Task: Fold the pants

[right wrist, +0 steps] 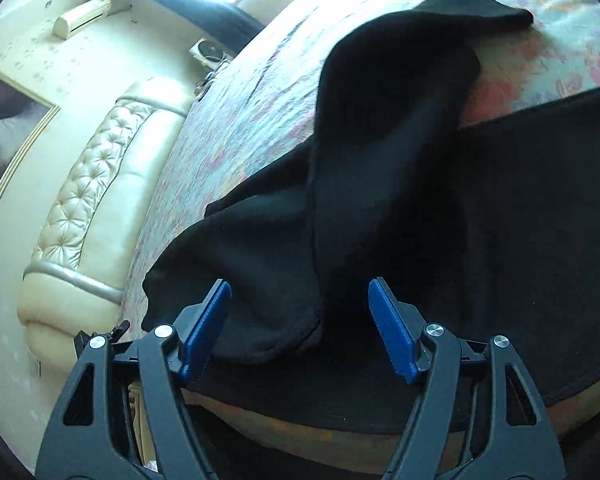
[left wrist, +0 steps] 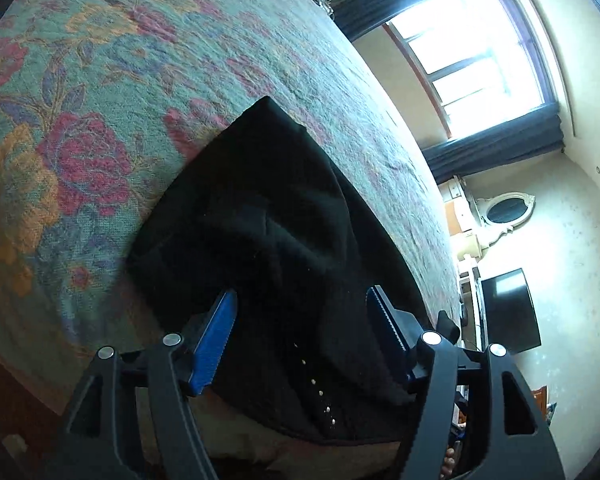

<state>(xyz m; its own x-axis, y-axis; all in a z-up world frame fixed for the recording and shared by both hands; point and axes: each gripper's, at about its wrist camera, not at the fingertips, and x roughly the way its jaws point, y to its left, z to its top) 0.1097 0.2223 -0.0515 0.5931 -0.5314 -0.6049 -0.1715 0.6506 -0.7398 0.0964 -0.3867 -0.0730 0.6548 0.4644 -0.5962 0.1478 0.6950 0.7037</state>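
Observation:
Black pants (left wrist: 268, 220) lie on a floral bedspread (left wrist: 100, 120) near the bed's edge. In the left wrist view my left gripper (left wrist: 302, 302) is open, its blue pads either side of the pants' near end, above the cloth. In the right wrist view the pants (right wrist: 380, 160) show one leg lying twisted over the other cloth, reaching to the far upper right. My right gripper (right wrist: 300, 292) is open, its jaws straddling a folded edge of the leg; I cannot tell whether they touch it.
A cream tufted headboard (right wrist: 92, 184) and a framed picture (right wrist: 8, 128) are left of the bed. A bright window (left wrist: 472, 52) with dark curtains, an oval mirror (left wrist: 504, 212) and a dark screen (left wrist: 508, 312) stand beyond the bed's far side.

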